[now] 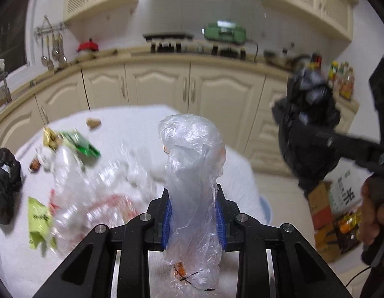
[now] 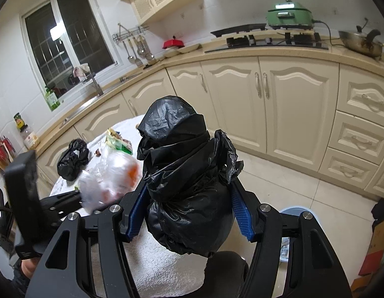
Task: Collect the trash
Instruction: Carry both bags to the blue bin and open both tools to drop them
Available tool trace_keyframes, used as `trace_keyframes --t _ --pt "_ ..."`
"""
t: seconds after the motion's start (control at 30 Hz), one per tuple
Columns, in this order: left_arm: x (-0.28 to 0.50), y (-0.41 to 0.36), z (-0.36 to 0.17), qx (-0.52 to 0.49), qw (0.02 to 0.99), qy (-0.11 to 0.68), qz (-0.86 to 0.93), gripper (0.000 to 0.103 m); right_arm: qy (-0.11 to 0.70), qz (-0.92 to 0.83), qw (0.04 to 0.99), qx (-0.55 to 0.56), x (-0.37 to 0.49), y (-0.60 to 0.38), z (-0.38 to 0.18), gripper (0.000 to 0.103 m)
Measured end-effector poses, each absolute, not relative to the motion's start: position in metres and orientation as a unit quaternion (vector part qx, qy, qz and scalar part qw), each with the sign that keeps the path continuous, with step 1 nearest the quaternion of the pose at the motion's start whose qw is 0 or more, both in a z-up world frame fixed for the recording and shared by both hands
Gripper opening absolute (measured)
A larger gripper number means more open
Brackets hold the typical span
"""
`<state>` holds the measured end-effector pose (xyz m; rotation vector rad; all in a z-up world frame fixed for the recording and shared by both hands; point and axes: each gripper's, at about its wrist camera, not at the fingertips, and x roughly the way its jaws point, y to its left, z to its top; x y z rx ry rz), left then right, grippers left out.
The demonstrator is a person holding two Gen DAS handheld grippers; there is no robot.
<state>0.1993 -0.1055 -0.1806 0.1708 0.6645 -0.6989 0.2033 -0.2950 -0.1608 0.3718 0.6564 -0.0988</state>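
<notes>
My left gripper (image 1: 194, 213) is shut on a clear plastic bag (image 1: 192, 164), held up above the white-towelled table (image 1: 132, 121). The bag also shows blurred in the right wrist view (image 2: 110, 178). My right gripper (image 2: 188, 208) is shut on a knotted black trash bag (image 2: 184, 173), held in the air right of the table; it shows in the left wrist view (image 1: 306, 129). On the table lie a green wrapper (image 1: 82, 144), a lime packet (image 1: 38, 221), a gold wrapper (image 1: 49, 136), a brown scrap (image 1: 93, 123) and a second black bag (image 1: 4, 181) (image 2: 72, 159).
Cream kitchen cabinets (image 2: 279, 104) curve behind the table, with a stove and green cooker (image 2: 290, 15) on the counter. Cardboard boxes (image 1: 323, 213) sit on the tiled floor at right. A pale blue bin (image 2: 295, 211) stands on the floor below my right gripper.
</notes>
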Motion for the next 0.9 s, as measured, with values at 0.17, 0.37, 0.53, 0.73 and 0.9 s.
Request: trace_keyframes --t 0.17,0.37,0.53,0.73,0.9 --pt "0.191 -0.106 -0.166 0.052 0.895 0.281 -0.342 0.025 0.307 -0.058 0.933 0.179 0.198 -0.306 -0.151 0.063" --pt "0.191 -0.132 -0.165 0.027 0.887 0.27 -0.373 0.026 0.296 -0.09 0.933 0.183 0.188 -0.336 -0.145 0.063" --pt "0.226 -0.185 -0.171 0.007 0.867 0.29 -0.406 0.026 0.3 -0.133 0.925 0.192 0.174 -0.374 -0.152 0.063" --pt "0.271 -0.262 -0.198 0.008 0.836 0.34 -0.431 0.026 0.328 -0.185 0.898 0.225 0.159 -0.438 -0.194 0.063" --pt "0.303 -0.325 -0.232 0.029 0.81 0.386 -0.441 0.026 0.366 -0.21 0.871 0.252 0.157 -0.482 -0.246 0.063"
